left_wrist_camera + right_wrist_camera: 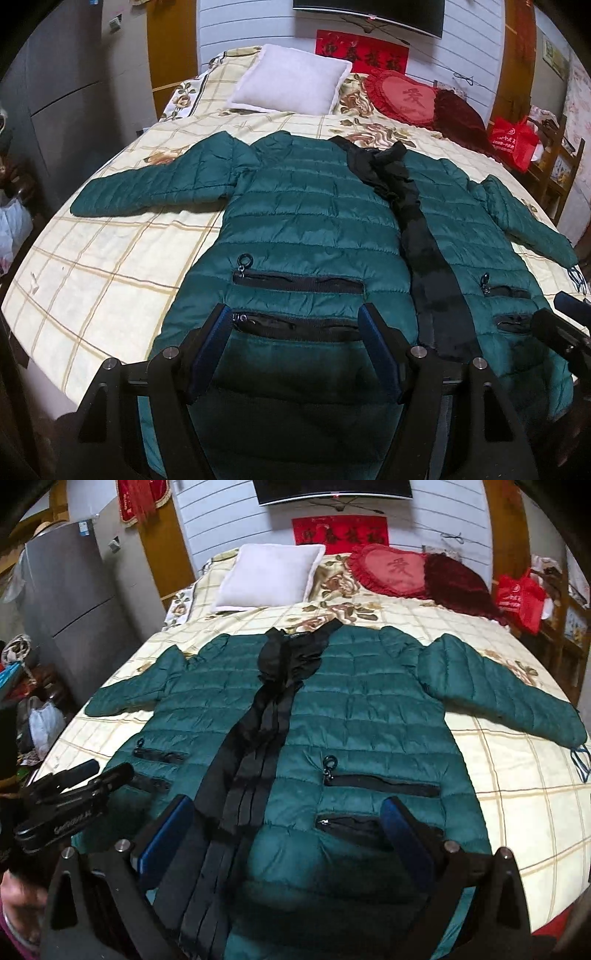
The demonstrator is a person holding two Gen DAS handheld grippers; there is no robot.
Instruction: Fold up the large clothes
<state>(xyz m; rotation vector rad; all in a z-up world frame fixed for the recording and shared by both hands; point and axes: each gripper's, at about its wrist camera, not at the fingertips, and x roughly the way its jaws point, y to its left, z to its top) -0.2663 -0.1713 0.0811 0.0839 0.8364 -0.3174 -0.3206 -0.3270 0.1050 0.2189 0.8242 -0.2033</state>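
Observation:
A dark green quilted down jacket [303, 221] lies face up and spread flat on the bed, sleeves out to both sides, black lining strip [424, 258] down the open front. It also shows in the right wrist view [369, 731]. My left gripper [293, 317] is open above the jacket's left hem, over the lower zip pocket [295, 326]. My right gripper [288, 812] is open above the hem on the right half, spanning the black strip [258, 738] and a zip pocket [351, 825]. Neither holds cloth.
The bed [103, 266] has a cream checked floral cover. A white pillow [291, 79], a red heart cushion [406, 96] and a dark red cushion [458, 110] lie at the head. A red bag [513, 142] is at right, a grey fridge [70, 602] at left.

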